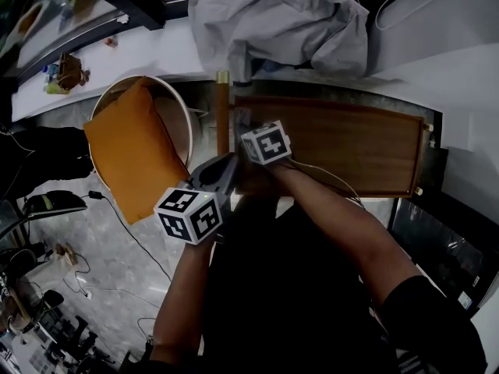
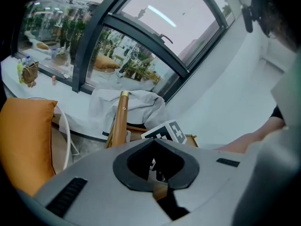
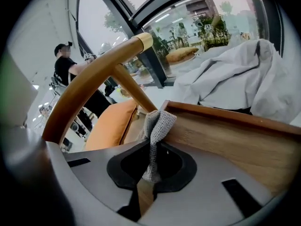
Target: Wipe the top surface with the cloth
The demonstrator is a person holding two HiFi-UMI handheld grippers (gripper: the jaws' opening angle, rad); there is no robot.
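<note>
A brown wooden top (image 1: 351,146) with a raised rim lies in front of me in the head view. My right gripper (image 1: 245,131) is at its left end, shut on a small grey cloth (image 1: 240,118). In the right gripper view the cloth (image 3: 156,126) rises from the shut jaws of the right gripper (image 3: 149,180) and drapes against the top's corner (image 3: 225,135). My left gripper (image 1: 225,167) hangs just left of and below that corner, apart from the cloth. In its own view the left gripper (image 2: 160,185) has its jaws shut with nothing between them.
A wooden post with a brass cap (image 1: 223,107) stands at the top's left end. An orange cushion (image 1: 132,154) lies in a round white chair (image 1: 181,104) to the left. A crumpled pale sheet (image 1: 288,22) is heaped behind. Cables (image 1: 132,240) run over the floor. A person in black (image 3: 66,67) stands far off.
</note>
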